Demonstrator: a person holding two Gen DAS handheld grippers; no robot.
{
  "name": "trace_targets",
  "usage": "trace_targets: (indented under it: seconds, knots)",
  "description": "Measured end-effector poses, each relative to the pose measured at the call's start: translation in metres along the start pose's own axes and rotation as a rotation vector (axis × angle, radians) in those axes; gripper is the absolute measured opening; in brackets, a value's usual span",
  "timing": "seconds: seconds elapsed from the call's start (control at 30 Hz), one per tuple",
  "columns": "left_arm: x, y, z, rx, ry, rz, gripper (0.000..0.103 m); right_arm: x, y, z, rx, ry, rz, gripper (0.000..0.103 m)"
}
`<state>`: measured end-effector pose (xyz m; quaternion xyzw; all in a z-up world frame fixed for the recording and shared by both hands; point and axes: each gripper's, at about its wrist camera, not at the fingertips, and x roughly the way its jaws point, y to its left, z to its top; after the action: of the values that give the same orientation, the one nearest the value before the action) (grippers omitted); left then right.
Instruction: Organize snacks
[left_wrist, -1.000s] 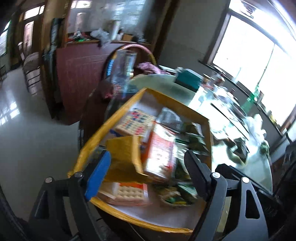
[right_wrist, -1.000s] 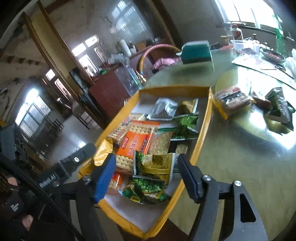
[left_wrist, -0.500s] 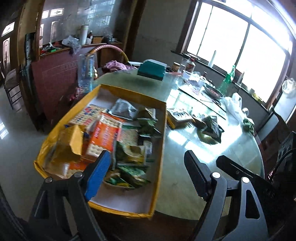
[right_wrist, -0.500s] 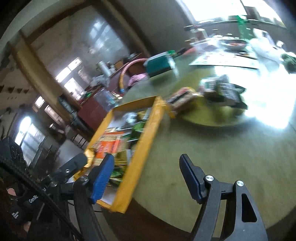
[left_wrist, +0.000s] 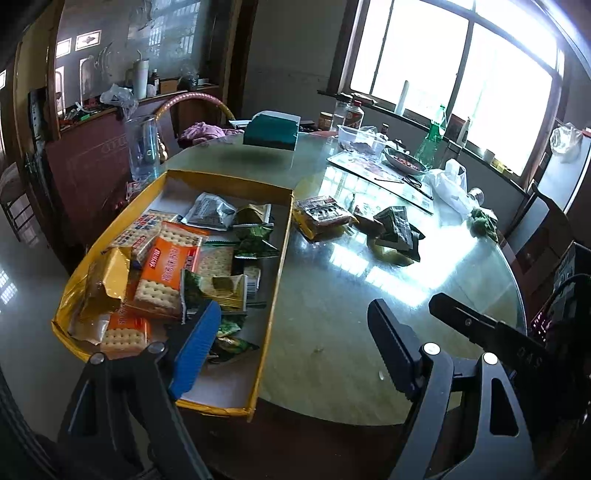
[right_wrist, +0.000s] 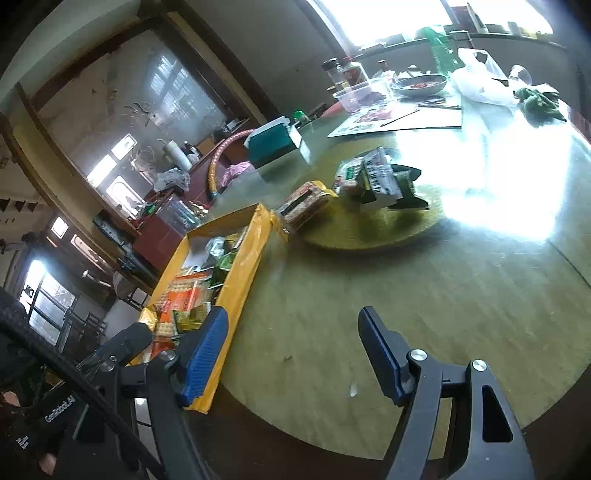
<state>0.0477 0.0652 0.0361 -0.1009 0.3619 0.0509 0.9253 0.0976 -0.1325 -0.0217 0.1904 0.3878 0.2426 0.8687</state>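
A yellow cardboard tray (left_wrist: 282, 236) (right_wrist: 243, 262) on the round table holds several snack packets, among them orange cracker packs (left_wrist: 168, 269) and green wrappers (left_wrist: 255, 240). More snacks lie loose on the table to the right of the tray: a yellow-and-red packet (left_wrist: 321, 216) (right_wrist: 304, 203) and dark green packets (left_wrist: 397, 229) (right_wrist: 380, 177). My left gripper (left_wrist: 291, 343) is open and empty over the tray's near right edge. My right gripper (right_wrist: 290, 350) is open and empty above bare tabletop, near the table's front edge.
At the table's far side stand a teal box (left_wrist: 271, 129), a clear food container (left_wrist: 360, 138), a bowl (left_wrist: 404, 162), a green bottle (left_wrist: 430, 136) and a white plastic bag (left_wrist: 452, 184). A tall clear jar (left_wrist: 142, 146) stands behind the tray.
Both views have swung to the right, from looking down into the tray to the tray's right edge and the open tabletop. Both grippers stay open and empty.
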Motion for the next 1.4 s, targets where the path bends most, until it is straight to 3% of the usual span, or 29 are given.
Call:
trace_targets:
  seconds: [0.3, 0.53, 0.7, 0.83, 0.97, 1.3, 1.33, 1.37, 1.4]
  knots:
    - [0.017, -0.012, -0.003, 0.024, 0.043, -0.013, 0.082, 0.01, -0.034, 0.003, 0.029, 0.042, -0.099, 0.073]
    - [0.028, -0.022, -0.004, 0.047, 0.067, -0.051, 0.082, 0.019, -0.04, 0.027, -0.053, 0.044, -0.159, 0.073]
    - [0.037, -0.023, -0.002, 0.041, 0.096, -0.073, 0.082, 0.033, -0.05, 0.053, -0.042, 0.057, -0.118, 0.072]
    - [0.044, -0.027, 0.002, 0.046, 0.107, -0.089, 0.082, 0.051, -0.068, 0.074, 0.01, 0.082, -0.113, 0.062]
    - [0.052, -0.031, 0.004, 0.055, 0.119, -0.097, 0.082, 0.074, -0.091, 0.092, 0.08, 0.118, -0.145, 0.042]
    - [0.067, -0.031, 0.011, 0.049, 0.138, -0.094, 0.082, 0.111, -0.113, 0.13, 0.13, 0.133, -0.172, 0.041]
    - [0.069, -0.031, 0.011, 0.048, 0.139, -0.09, 0.082, 0.116, -0.115, 0.129, 0.136, 0.144, -0.17, 0.04]
    - [0.07, -0.03, 0.013, 0.047, 0.139, -0.088, 0.082, 0.119, -0.115, 0.129, 0.14, 0.153, -0.163, 0.031]
    - [0.07, -0.031, 0.014, 0.048, 0.138, -0.086, 0.082, 0.121, -0.116, 0.127, 0.138, 0.164, -0.158, 0.031]
